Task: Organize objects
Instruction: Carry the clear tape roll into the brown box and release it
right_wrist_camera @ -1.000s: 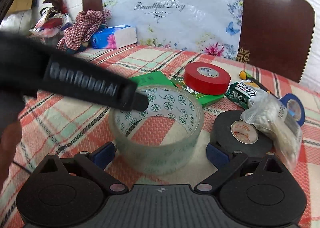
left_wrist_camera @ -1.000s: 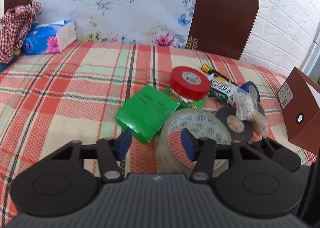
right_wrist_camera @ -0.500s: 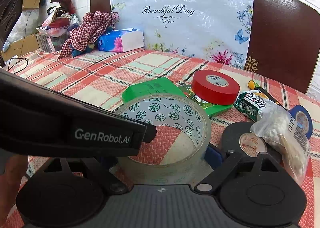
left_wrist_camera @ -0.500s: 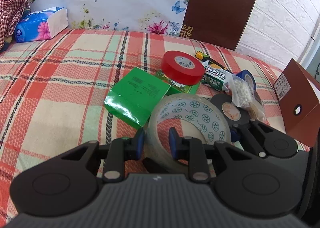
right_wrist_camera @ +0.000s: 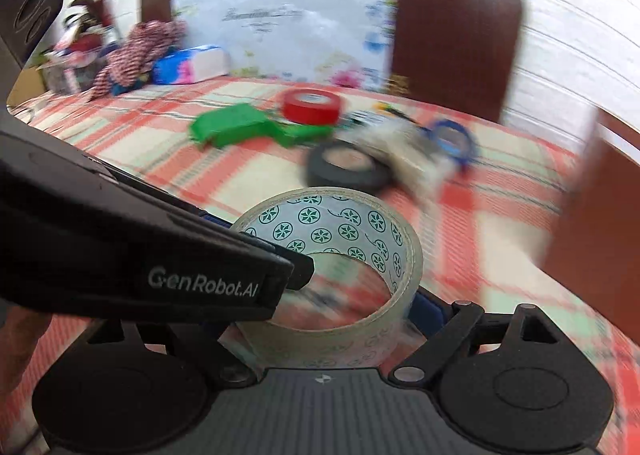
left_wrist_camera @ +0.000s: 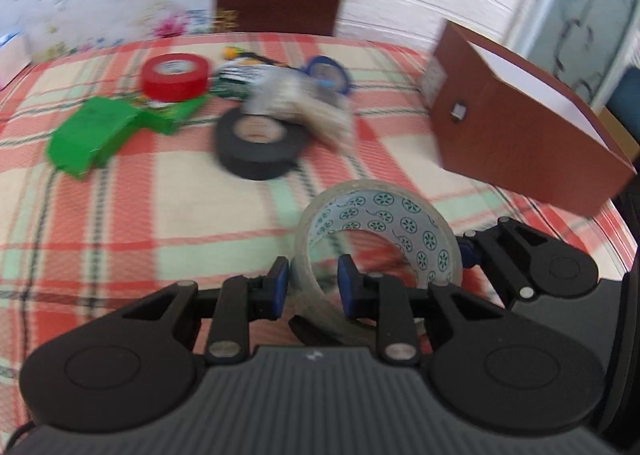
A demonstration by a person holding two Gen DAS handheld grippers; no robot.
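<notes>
A clear tape roll [left_wrist_camera: 380, 223] with green flower print inside is held off the plaid cloth by both grippers. My left gripper [left_wrist_camera: 312, 287] is shut on its near wall, one pad outside and one inside. My right gripper [right_wrist_camera: 328, 307] clamps the whole roll [right_wrist_camera: 332, 239] across its width; its left finger is hidden behind the left gripper's body [right_wrist_camera: 140, 247]. A brown open box [left_wrist_camera: 520, 123] stands to the right.
On the plaid cloth [left_wrist_camera: 140, 191] lie a black tape roll [left_wrist_camera: 256, 143], red tape roll [left_wrist_camera: 176, 75], green packs [left_wrist_camera: 96, 135], a plastic bag [left_wrist_camera: 296, 103] and a blue tape roll [left_wrist_camera: 326, 71]. A tissue pack [right_wrist_camera: 192, 65] and checked cloth [right_wrist_camera: 136, 47] sit far left.
Both grippers have lifted the clear tape roll and carried it right and back, away from the pile, toward the brown box. The views are motion-blurred.
</notes>
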